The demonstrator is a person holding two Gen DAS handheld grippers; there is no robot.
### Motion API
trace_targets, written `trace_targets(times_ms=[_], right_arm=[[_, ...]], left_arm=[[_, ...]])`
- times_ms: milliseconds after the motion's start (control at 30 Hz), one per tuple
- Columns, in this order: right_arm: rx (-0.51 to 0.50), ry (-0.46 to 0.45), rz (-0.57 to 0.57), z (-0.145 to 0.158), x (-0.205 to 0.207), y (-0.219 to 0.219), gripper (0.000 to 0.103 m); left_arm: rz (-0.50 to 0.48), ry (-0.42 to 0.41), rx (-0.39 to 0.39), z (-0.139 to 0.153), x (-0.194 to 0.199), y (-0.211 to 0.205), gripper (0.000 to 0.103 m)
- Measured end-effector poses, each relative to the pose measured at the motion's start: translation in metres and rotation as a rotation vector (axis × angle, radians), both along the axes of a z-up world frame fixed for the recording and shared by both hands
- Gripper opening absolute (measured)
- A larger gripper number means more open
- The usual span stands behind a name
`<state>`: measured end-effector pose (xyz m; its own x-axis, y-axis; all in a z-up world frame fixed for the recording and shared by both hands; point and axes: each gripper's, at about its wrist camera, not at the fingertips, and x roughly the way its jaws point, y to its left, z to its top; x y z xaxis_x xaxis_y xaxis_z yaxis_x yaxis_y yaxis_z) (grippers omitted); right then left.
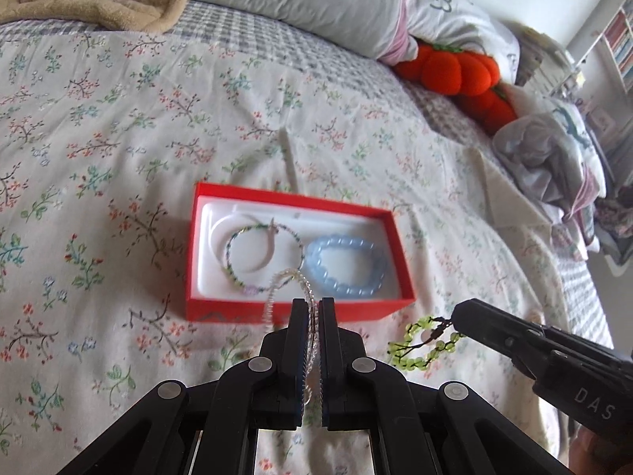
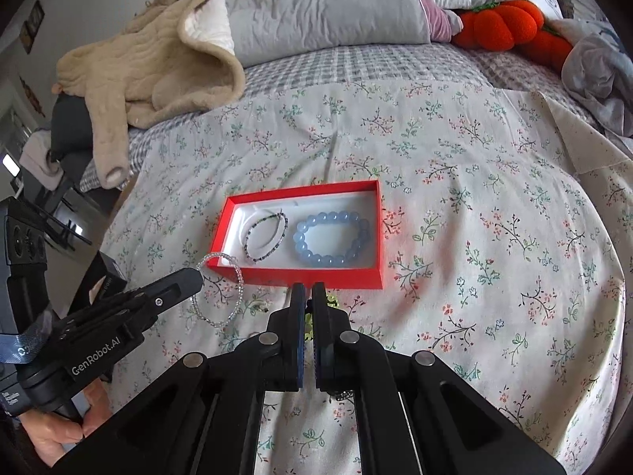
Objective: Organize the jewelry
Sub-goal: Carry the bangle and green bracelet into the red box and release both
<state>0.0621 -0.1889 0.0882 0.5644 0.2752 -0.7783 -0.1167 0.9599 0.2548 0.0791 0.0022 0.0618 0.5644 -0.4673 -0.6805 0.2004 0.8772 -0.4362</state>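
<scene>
A red box [image 1: 205,277] [image 2: 348,279] with a white lining lies on the floral bedspread. In it lie a thin multicoloured bead bracelet [image 1: 237,273] [image 2: 253,253] and a chunky pale blue bead bracelet [image 1: 344,287] [image 2: 316,257]. My left gripper [image 1: 312,308] [image 2: 198,277] is shut on a clear crystal bead bracelet [image 1: 273,289] [image 2: 237,297], held just in front of the box's near edge. My right gripper [image 2: 308,291] [image 1: 455,322] is shut on a green bead bracelet [image 1: 415,350] [image 2: 332,301] to the right of the box's front corner.
A beige fleece blanket [image 2: 158,63] lies at the back left. Grey pillows [image 2: 324,4] and orange pumpkin plush toys [image 1: 459,67] [image 2: 506,23] lie at the back. Crumpled clothes [image 1: 554,158] are at the right. Furniture stands beyond the bed's left edge [image 2: 47,182].
</scene>
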Motion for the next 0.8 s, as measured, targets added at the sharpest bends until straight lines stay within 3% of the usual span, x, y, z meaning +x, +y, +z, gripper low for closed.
trace_targets(times_ms=[200, 367, 567, 800], right_arm=[[0.068, -0.058, -0.038, 0.018, 0.015, -0.007, 0.003], [0.089, -0.069, -0.069, 0.019, 0.031, -0.007, 0.003], [0.087, -0.041, -0.071, 0.006, 0.048, 0.004, 0.003], [0.102, -0.038, 0.012, -0.008, 0.061, 0.024, 0.003]], left_arm=[[-0.029, -0.008, -0.084, 0.001, 0.019, -0.007, 0.0], [-0.023, 0.036, -0.152, -0.015, 0.045, -0.006, 0.0], [0.054, 0.077, -0.073, -0.036, 0.059, 0.006, 0.0], [0.112, 0.089, 0.02, -0.052, 0.063, 0.015, 0.0]])
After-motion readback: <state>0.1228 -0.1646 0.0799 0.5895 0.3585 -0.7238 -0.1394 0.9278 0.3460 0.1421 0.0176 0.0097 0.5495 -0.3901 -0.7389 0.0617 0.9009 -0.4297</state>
